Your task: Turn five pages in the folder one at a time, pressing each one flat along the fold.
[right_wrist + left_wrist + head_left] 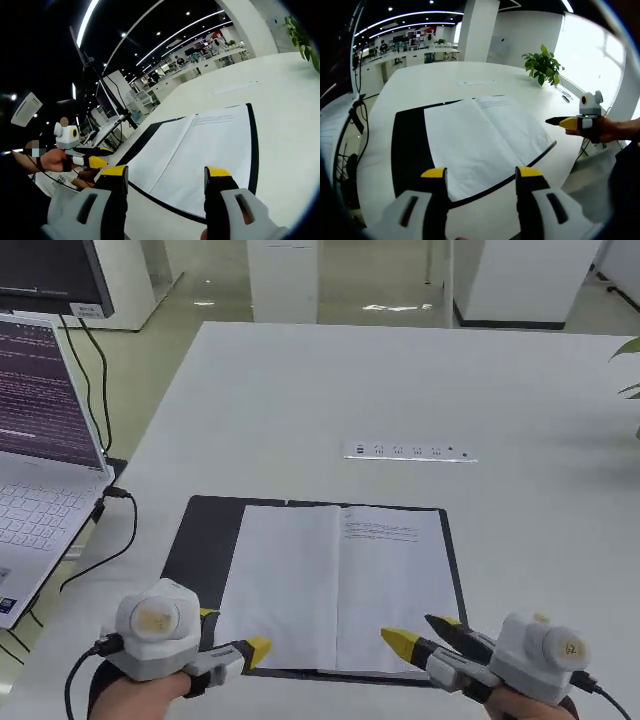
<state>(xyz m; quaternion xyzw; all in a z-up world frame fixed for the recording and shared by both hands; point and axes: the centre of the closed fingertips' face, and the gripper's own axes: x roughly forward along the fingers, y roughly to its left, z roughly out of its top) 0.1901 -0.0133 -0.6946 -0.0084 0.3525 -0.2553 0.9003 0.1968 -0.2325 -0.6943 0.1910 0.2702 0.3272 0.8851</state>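
Note:
The folder (200,540) lies open on the white table, its black cover showing around white pages (330,580). The right-hand page (395,570) carries a few printed lines near its top, and the fold runs down the middle. My left gripper (232,632) hovers open at the folder's near left corner, jaws apart with nothing between them (481,173). My right gripper (418,630) is open too, at the near edge of the right-hand page (166,171). Each gripper appears in the other's view: the right gripper (575,122), the left gripper (82,157). Both views take in the pages (470,135) (210,145).
An open laptop (30,440) and a monitor (50,275) stand at the left table edge, with black cables (110,530) trailing close to the folder. A white power strip (410,451) lies beyond the folder. A potted plant (543,65) stands at the far right.

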